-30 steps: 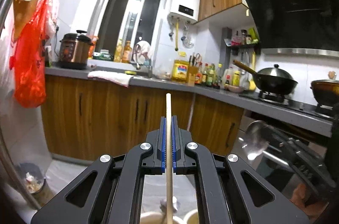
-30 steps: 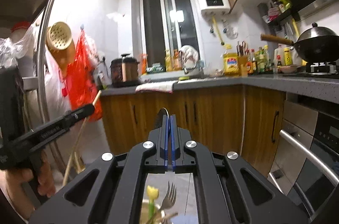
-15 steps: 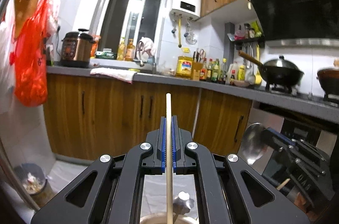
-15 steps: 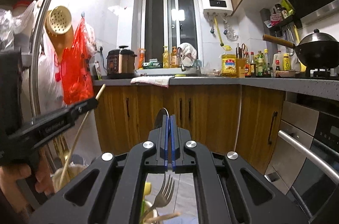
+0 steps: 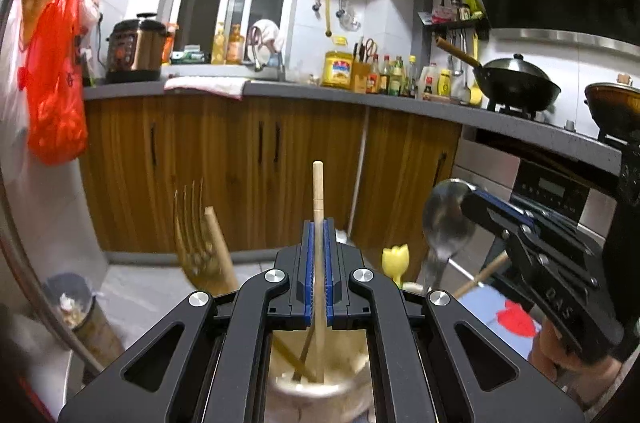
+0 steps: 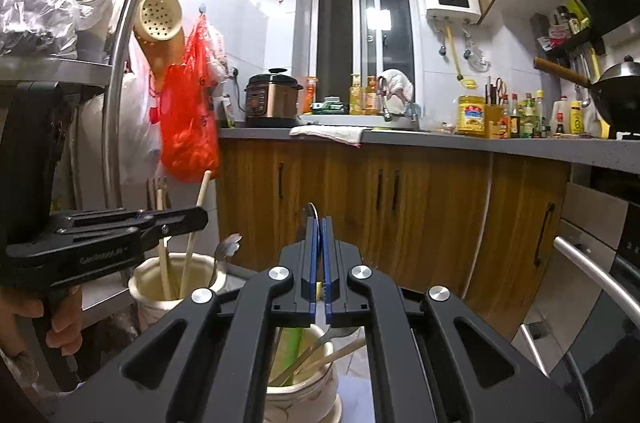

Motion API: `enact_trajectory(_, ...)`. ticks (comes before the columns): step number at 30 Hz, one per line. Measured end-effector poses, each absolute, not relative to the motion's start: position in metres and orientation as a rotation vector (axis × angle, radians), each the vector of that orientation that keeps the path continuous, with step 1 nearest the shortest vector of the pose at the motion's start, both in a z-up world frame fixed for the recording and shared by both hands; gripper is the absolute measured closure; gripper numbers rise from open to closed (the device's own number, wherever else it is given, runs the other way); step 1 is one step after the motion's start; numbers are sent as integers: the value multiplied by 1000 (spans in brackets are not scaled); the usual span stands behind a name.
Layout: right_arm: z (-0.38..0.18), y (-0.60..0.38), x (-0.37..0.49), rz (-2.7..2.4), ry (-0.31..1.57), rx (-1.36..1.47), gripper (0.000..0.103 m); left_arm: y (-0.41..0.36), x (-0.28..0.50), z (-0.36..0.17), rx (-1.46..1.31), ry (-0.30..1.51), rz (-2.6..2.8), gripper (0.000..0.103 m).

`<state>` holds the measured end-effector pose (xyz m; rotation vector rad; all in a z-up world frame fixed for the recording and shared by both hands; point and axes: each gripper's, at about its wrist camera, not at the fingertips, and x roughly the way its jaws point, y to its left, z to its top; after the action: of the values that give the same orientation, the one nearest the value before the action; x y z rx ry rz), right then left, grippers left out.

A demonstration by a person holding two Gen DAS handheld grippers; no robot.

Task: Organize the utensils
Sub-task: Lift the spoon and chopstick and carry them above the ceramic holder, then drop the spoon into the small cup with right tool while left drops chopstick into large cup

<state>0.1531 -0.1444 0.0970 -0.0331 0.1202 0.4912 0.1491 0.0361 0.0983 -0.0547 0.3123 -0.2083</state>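
My left gripper (image 5: 318, 223) is shut on an upright wooden chopstick (image 5: 318, 191) whose lower end reaches into a cream jar (image 5: 316, 389) directly below. A blurred fork (image 5: 192, 223) and a wooden handle stand in that jar at the left. In the right wrist view the left gripper (image 6: 200, 219) holds the chopstick (image 6: 203, 189) over the same jar (image 6: 148, 283). My right gripper (image 6: 318, 223) is shut on a metal spoon (image 6: 313, 213), above a second jar (image 6: 304, 391) holding a green handle and several utensils. The left wrist view shows the right gripper (image 5: 468, 197) with the spoon's bowl (image 5: 446, 219) pointing up.
A yellow tulip-shaped utensil top (image 5: 395, 257) sticks up between the grippers. Wooden cabinets (image 6: 360, 203) and a grey counter (image 6: 440, 139) lie ahead. A metal rack post (image 6: 116, 103) and red bag (image 6: 188, 127) are at left, an oven handle (image 6: 592, 271) at right, a bin (image 5: 76, 303) on the floor.
Both grippers have come down. The jars and their utensils have risen into view beneath them, and the chopstick's lower end now sits inside the left jar. Both grips are unchanged.
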Motion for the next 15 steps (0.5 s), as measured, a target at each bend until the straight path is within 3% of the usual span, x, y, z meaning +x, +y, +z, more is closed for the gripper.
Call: enact_trajectory(15,94,-142,159,498,121,-30,99,33,151,85,5,356,-207,98)
